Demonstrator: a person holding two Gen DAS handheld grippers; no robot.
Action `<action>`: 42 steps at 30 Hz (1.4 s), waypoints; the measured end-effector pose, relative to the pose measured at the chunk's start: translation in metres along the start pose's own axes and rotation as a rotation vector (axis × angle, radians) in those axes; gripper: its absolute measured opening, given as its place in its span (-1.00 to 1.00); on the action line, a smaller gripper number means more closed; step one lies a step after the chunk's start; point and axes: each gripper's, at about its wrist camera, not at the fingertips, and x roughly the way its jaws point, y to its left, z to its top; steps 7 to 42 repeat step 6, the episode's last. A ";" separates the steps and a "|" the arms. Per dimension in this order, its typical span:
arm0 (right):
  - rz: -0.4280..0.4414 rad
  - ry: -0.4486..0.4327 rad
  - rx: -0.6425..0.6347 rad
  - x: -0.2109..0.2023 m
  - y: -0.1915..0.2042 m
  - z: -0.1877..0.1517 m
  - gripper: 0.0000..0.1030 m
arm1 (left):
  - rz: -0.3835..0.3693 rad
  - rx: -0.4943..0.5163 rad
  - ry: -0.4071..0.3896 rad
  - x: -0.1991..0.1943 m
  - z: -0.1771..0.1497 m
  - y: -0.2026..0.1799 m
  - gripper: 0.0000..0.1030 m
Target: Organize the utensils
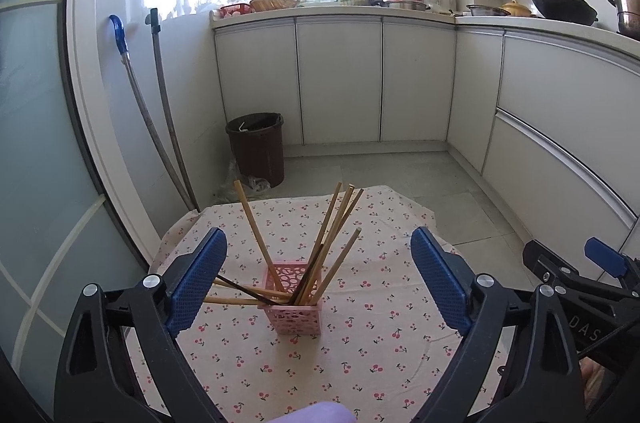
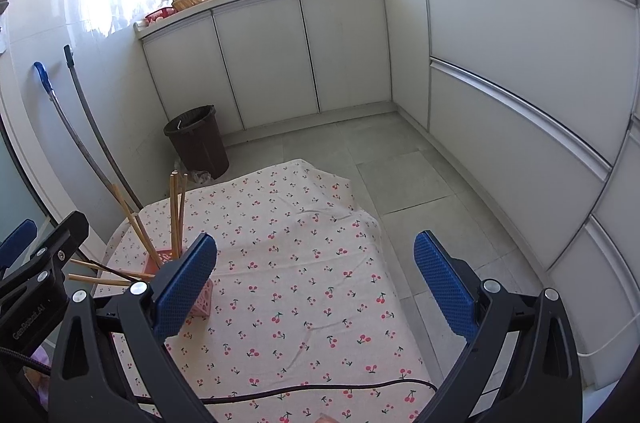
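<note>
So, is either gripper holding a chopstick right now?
No. The left gripper and right gripper are both open and empty; the chopsticks sit in the pink holder.

Pink holder (image 2: 202, 297) mostly hidden behind right gripper's fingers (image 2: 184, 287).

Both wrist views toward cherry-print cloth (image 1: 360, 363)

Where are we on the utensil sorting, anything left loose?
Done: the chopsticks all stand in the pink holder on the cherry-print cloth. In hand: nothing; left hand-held gripper and right hand-held gripper are open. Left: no loose utensils visible on the cloth.
</note>
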 end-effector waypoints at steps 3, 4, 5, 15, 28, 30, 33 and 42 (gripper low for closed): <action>0.000 -0.002 0.004 0.000 -0.001 0.000 0.87 | 0.016 -0.004 0.017 0.002 0.001 0.000 0.86; 0.000 -0.002 0.005 0.000 -0.001 0.000 0.87 | 0.018 -0.007 0.021 0.002 0.001 0.000 0.86; 0.001 -0.002 0.006 0.000 -0.002 0.001 0.87 | 0.018 -0.012 0.025 0.003 0.001 0.001 0.86; 0.000 -0.002 0.006 0.000 -0.002 0.000 0.87 | 0.015 -0.014 0.028 0.003 0.002 0.001 0.86; 0.000 -0.002 0.006 0.000 -0.002 0.000 0.87 | 0.015 -0.014 0.028 0.003 0.002 0.001 0.86; 0.000 -0.002 0.006 0.000 -0.002 0.000 0.87 | 0.015 -0.014 0.028 0.003 0.002 0.001 0.86; 0.000 -0.002 0.006 0.000 -0.002 0.000 0.87 | 0.015 -0.014 0.028 0.003 0.002 0.001 0.86; 0.000 -0.002 0.006 0.000 -0.002 0.000 0.87 | 0.015 -0.014 0.028 0.003 0.002 0.001 0.86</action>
